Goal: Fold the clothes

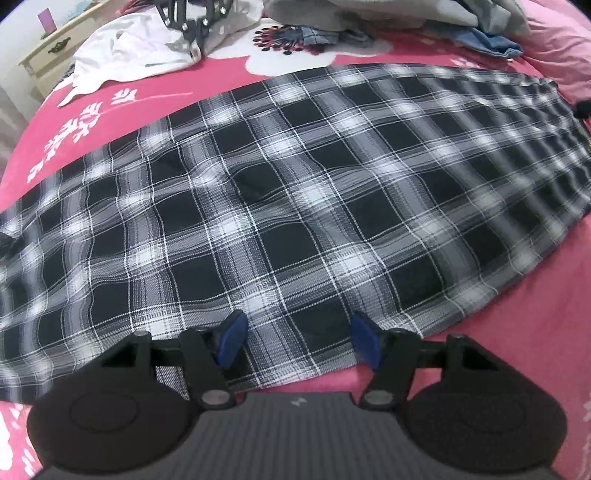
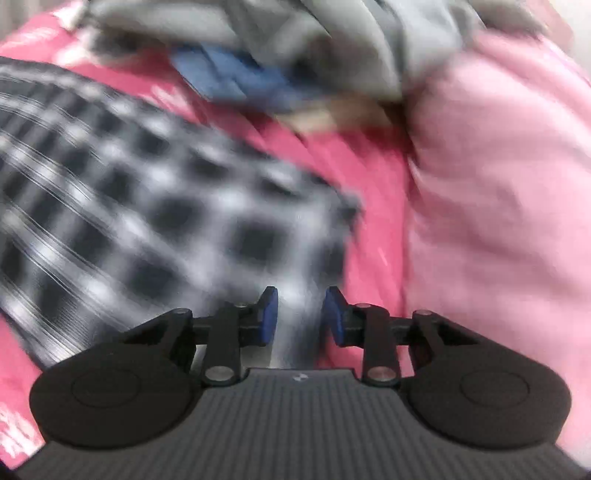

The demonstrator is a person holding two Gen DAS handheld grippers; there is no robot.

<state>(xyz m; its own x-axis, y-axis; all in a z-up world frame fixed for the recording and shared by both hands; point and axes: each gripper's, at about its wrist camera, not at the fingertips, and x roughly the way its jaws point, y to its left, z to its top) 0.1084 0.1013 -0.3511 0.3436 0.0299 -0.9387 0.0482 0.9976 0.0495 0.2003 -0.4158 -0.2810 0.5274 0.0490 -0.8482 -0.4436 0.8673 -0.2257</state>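
A black-and-white plaid garment lies spread flat across the pink bed. My left gripper is open, its blue pads over the garment's near edge, holding nothing. In the right wrist view the plaid garment is blurred by motion. My right gripper is open over the garment's right end, with cloth showing between the pads but not clamped.
A white garment lies at the back left of the pink bedsheet. A pile of grey and blue clothes sits at the back, also in the right wrist view. A cream dresser stands at the far left. A light pink pillow is right.
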